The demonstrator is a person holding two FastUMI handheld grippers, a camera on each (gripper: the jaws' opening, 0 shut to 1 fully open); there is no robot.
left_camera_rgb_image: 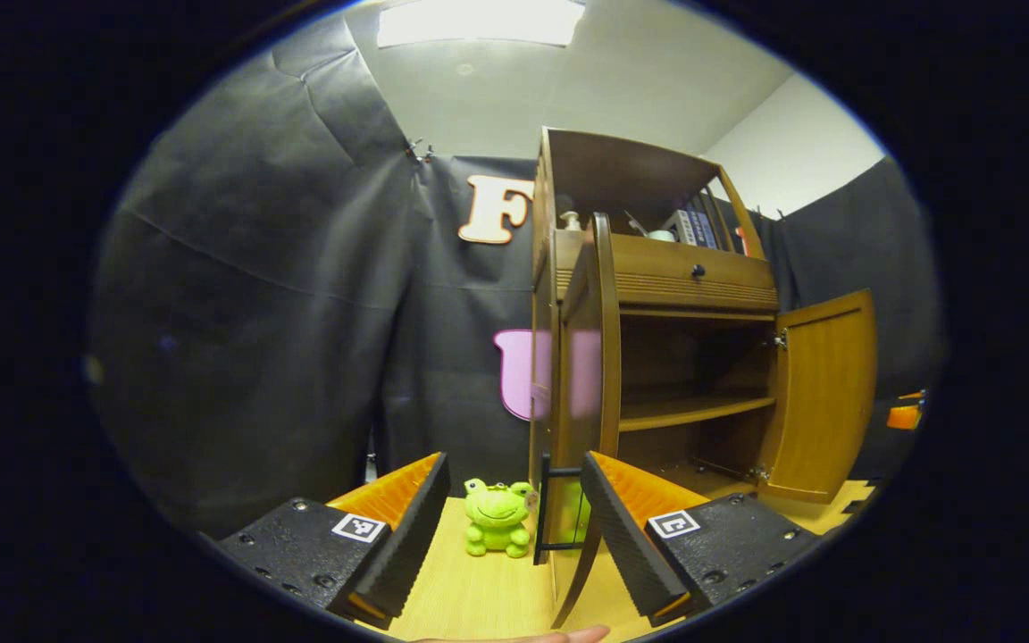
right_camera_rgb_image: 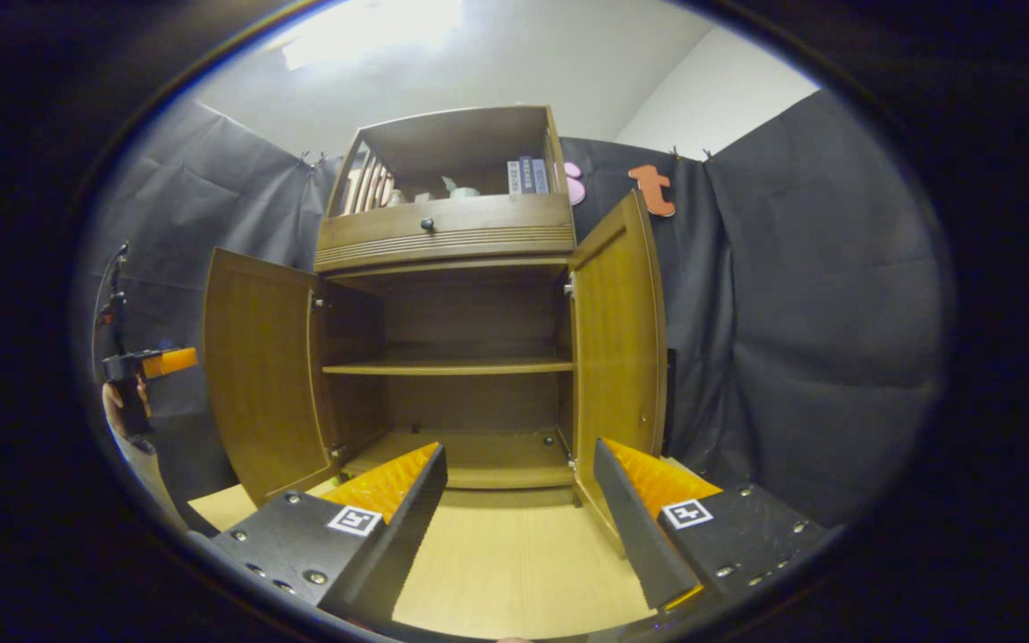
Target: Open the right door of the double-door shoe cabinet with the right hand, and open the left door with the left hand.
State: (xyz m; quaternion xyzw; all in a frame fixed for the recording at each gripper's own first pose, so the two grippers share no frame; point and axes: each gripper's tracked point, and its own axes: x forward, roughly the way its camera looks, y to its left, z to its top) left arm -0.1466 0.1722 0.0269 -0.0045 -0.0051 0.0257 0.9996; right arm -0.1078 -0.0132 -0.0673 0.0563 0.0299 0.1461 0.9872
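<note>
Both doors on the shoe cabinet (right_camera_rgb_image: 447, 295) are swung wide: the left door (right_camera_rgb_image: 260, 371) and the right door (right_camera_rgb_image: 617, 326) stand out from the front, with the middle shelf (right_camera_rgb_image: 447, 366) bare between them. Your right gripper (right_camera_rgb_image: 519, 509) sits in front of the cabinet's bottom edge, fingers spread apart, nothing between them. Your left gripper (left_camera_rgb_image: 514, 527) is off the cabinet's left side, also spread and holding nothing, looking edge-on at that left door (left_camera_rgb_image: 599, 357). A green frog toy (left_camera_rgb_image: 497, 518) sits beside the cabinet (just left of that door's edge).
</note>
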